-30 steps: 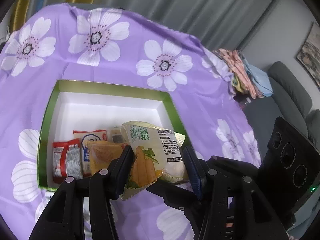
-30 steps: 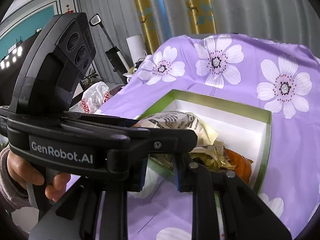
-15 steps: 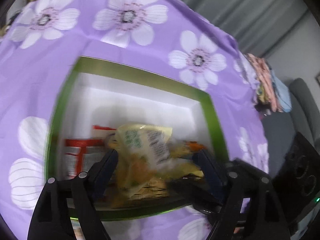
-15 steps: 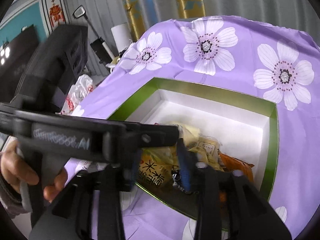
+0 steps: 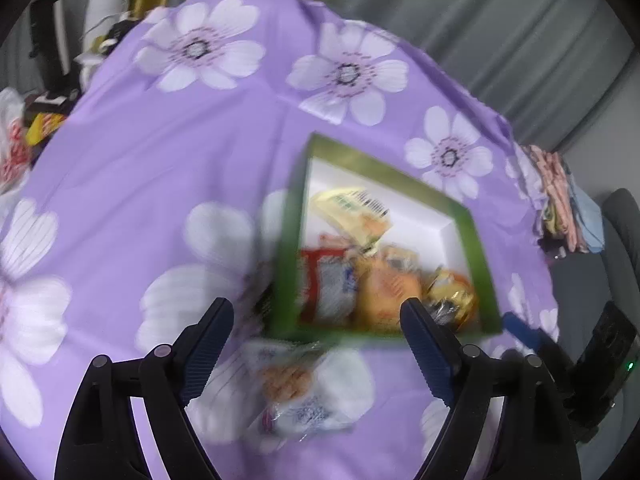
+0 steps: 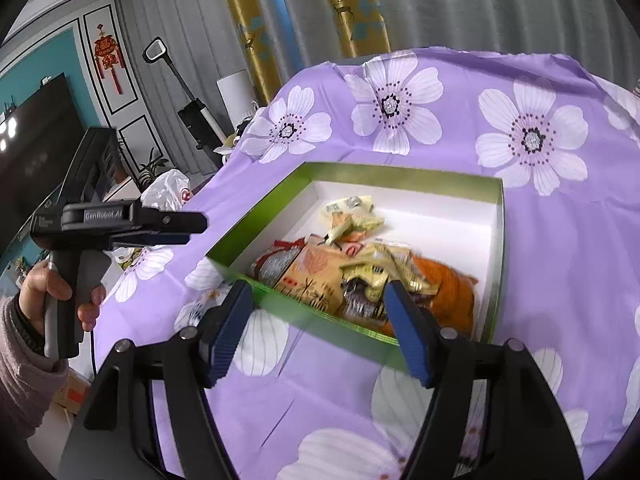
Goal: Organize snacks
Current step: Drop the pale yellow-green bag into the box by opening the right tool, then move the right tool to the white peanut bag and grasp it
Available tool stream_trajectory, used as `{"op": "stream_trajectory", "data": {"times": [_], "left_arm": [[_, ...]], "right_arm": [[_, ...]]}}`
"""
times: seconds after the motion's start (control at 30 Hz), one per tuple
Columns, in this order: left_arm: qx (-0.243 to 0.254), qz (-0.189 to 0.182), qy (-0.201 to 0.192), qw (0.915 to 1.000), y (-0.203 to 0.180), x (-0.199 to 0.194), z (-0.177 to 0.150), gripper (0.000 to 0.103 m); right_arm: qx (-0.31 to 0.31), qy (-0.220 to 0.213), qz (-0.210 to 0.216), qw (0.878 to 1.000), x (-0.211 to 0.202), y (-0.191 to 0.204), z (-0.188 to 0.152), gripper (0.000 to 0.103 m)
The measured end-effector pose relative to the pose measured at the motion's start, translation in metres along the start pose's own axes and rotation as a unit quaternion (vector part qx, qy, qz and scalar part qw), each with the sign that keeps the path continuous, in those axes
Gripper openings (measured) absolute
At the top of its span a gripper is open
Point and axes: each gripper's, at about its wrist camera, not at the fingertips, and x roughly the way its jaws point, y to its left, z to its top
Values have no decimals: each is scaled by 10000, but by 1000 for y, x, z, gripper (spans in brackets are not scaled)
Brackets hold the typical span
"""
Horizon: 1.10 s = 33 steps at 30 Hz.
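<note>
A green-rimmed box with a white inside sits on a purple tablecloth printed with white flowers, and every place here is given from that box.

The left gripper hangs over the cloth just outside the box's near rim. Its jaws have just been opening and stand wide, the pads pressing on nothing. Between them on the cloth, just outside the box, lies a white snack packet with an orange picture on it, blurred in the left wrist view.

The right gripper hovers at the box's near rim. Its jaws have also just been opening and stand fairly wide apart, gripping nothing.

Inside the box the snacks crowd the near end:
- a red and white packet at the near left corner
- a tan packet beside it
- a crumpled gold wrapper on top
- an orange packet toward the right wall
- a pale yellow packet farther in, alone on the white floor

In the right wrist view a person's hand left of the box holds the left gripper's handle.
</note>
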Motion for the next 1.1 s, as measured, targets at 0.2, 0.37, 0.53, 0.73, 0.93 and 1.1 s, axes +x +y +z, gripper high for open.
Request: {"op": "stream_trajectory", "data": {"times": [0.2,0.37,0.53,0.73,0.93,1.1], "left_arm": [[-341,14,168,9993,26,-6,-34,85],[-761,-136,219,9968,43,-1,-55,85],[-926,-194,263,9952,51,3,-70,85],[-722,-241,200,9969,47,-1,-75,85],[-333,-76,135,9993,37,0,-75,85],[-213,-152,121,9996,33,3,-74,85]], "right_arm": [[-14,228,132,9997,4,14,-15,69],[-224,518,303,9979,18,34,-26,69],[-513,740,429,9950,33,56,-33,69],[-953,958,462,9897,52,76,-38,69],[-1522,1080,522,9810,70,94,-37,68],[-1686,1197,621,9764,83,102,-33,64]]}}
